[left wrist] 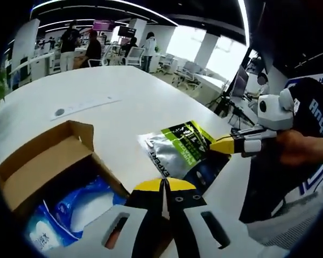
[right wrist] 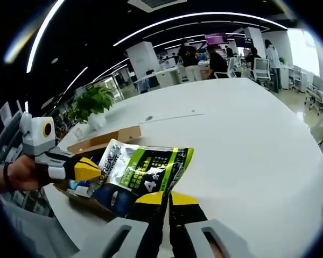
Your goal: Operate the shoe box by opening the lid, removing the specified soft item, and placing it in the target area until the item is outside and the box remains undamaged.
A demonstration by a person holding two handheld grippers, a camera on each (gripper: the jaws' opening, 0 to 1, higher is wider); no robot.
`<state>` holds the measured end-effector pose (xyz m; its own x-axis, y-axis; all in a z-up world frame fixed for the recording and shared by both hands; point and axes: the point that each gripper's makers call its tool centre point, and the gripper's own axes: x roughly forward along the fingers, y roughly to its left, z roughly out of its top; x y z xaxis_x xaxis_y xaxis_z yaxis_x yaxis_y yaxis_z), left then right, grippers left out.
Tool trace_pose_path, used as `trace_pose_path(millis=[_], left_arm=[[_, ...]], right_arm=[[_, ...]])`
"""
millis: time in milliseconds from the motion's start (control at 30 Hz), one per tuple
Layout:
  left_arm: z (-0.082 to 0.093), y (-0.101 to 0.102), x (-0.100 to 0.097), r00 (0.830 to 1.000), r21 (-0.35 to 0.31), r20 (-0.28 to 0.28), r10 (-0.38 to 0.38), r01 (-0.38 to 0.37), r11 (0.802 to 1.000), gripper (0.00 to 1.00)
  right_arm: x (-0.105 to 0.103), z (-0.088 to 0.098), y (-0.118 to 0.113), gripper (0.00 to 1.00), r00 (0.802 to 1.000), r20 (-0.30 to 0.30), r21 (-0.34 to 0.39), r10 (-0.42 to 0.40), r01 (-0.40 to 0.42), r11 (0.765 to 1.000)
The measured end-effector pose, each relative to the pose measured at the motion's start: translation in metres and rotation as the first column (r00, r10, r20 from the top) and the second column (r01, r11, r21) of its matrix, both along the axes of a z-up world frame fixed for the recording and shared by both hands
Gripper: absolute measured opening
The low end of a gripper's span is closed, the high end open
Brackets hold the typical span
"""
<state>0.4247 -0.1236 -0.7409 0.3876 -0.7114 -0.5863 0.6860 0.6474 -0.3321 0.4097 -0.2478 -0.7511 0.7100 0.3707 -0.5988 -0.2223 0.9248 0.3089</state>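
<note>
Right gripper view is showing me my right gripper clamping its jaws together on the near edge of the green and silver pouch, which is fanning out from the yellow tips toward eleven o'clock, its long axis running roughly from ten to two across the picture. I am holding the pouch up above the white table, and it is already out of the cardboard shoe box, whose open flap is peeking out behind the pouch at ten o'clock. Left gripper view is giving the same relation from the other side: the pouch is lying at one o'clock from my left gripper, and the right gripper is reaching in from three o'clock, pinching the pouch's far corner. My left gripper's jaws are sitting pressed together with nothing between them, hovering just over the box's near wall, where a blue and white soft pack is resting inside at eight o'clock. I am judging the right hand to be the one carrying the move, since it alone is gripping the pouch; setting it down means lowering onto bare table at about one o'clock in right gripper view, well apart from the box.
</note>
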Motion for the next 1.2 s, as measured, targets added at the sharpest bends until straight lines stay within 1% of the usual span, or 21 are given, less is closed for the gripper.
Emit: trace_pose_path(millis=[300,500,733,1200], left_arm=[[-0.004,-0.01,0.005,1.0,0.004,-0.005,-0.011,0.011,1.0,0.0],[-0.01,-0.015,0.009,1.0,0.016,-0.006,-0.019,0.019,1.0,0.0],[-0.013,-0.021,0.01,1.0,0.027,-0.006,-0.025,0.026,0.999,0.0],[-0.013,-0.033,0.02,1.0,0.036,-0.006,-0.029,0.029,0.999,0.0]], right_arm=[[0.006,-0.004,-0.01,0.0,1.0,-0.003,0.005,-0.009,0.01,1.0],[0.011,-0.009,-0.016,0.0,1.0,-0.014,0.003,-0.003,0.003,1.0],[0.019,-0.009,-0.021,0.0,1.0,-0.015,-0.002,0.001,-0.001,1.0],[0.035,-0.013,-0.032,0.0,1.0,-0.019,-0.003,0.006,-0.006,1.0]])
